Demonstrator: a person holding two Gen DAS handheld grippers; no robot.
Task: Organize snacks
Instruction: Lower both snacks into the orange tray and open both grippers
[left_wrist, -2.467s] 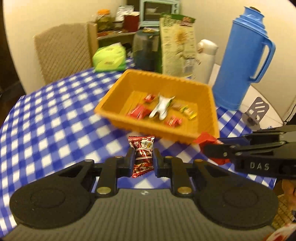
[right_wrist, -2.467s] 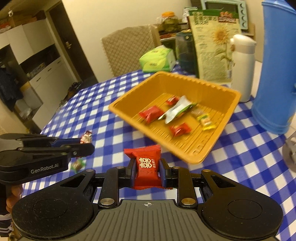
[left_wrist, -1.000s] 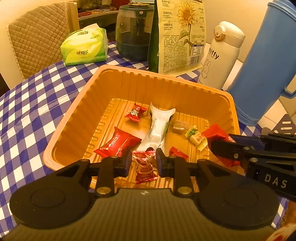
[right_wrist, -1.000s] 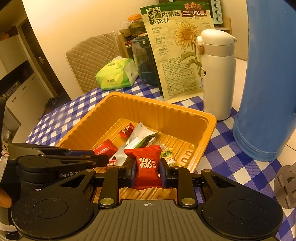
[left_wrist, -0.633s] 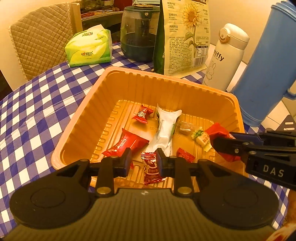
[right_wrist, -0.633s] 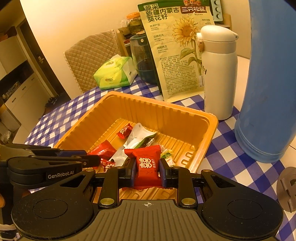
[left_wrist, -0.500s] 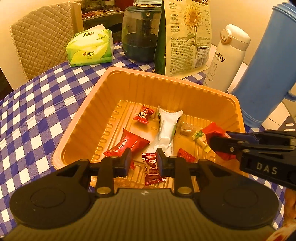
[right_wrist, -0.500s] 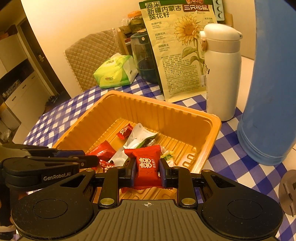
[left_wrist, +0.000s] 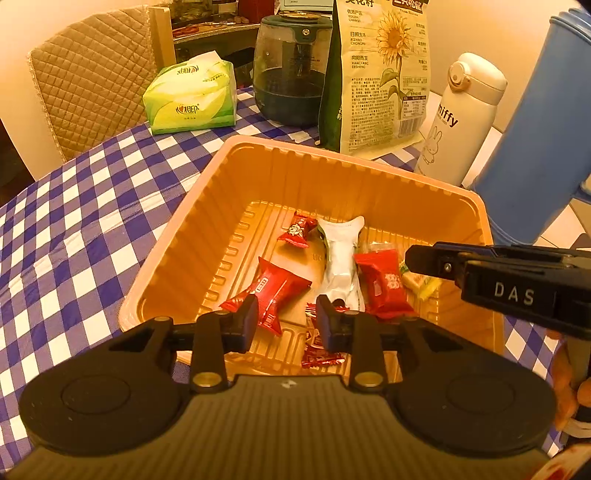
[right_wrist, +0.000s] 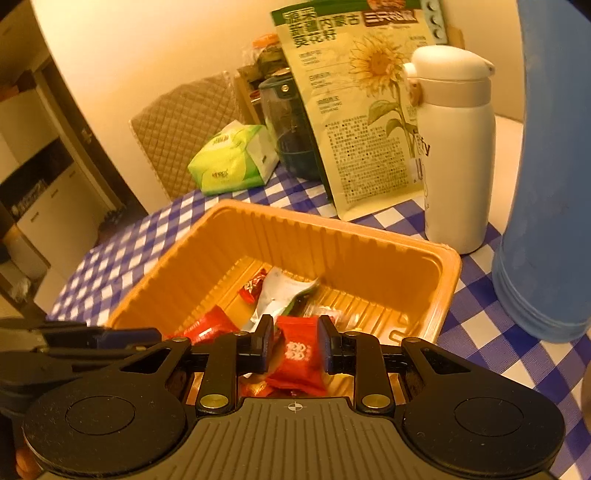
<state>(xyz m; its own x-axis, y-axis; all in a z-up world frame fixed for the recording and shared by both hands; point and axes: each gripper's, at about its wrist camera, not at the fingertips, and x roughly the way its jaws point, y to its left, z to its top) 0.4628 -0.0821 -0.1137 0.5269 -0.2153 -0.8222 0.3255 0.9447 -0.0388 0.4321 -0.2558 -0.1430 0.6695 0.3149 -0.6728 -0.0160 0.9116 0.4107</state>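
Observation:
An orange plastic tray (left_wrist: 207, 210) (right_wrist: 369, 254) on the blue checked table holds several wrapped snacks. My left gripper (left_wrist: 284, 325) is open over the tray's near side; the small red candy (left_wrist: 321, 354) it let go lies in the tray under the right finger. My right gripper (right_wrist: 295, 343) is open over the tray; a red square packet (right_wrist: 301, 354) (left_wrist: 384, 288) sits loose between its fingers, in the tray. A long red packet (left_wrist: 269, 291) and a white pouch (left_wrist: 341, 258) lie beside it. The right gripper's fingers (left_wrist: 439, 254) enter the left wrist view from the right.
Behind the tray stand a sunflower-seed bag (left_wrist: 376, 74) (right_wrist: 362, 122), a white flask (left_wrist: 461, 118) (right_wrist: 454, 151), a blue thermos jug (left_wrist: 535, 140) (right_wrist: 554, 184), a dark jar (left_wrist: 291, 70) and a green tissue pack (left_wrist: 192, 96) (right_wrist: 232, 162). A quilted chair (left_wrist: 92, 74) stands beyond the table.
Both grippers have opened over the tray. The small red candy dropped from the left gripper and the red square packet dropped from the right gripper into the tray.

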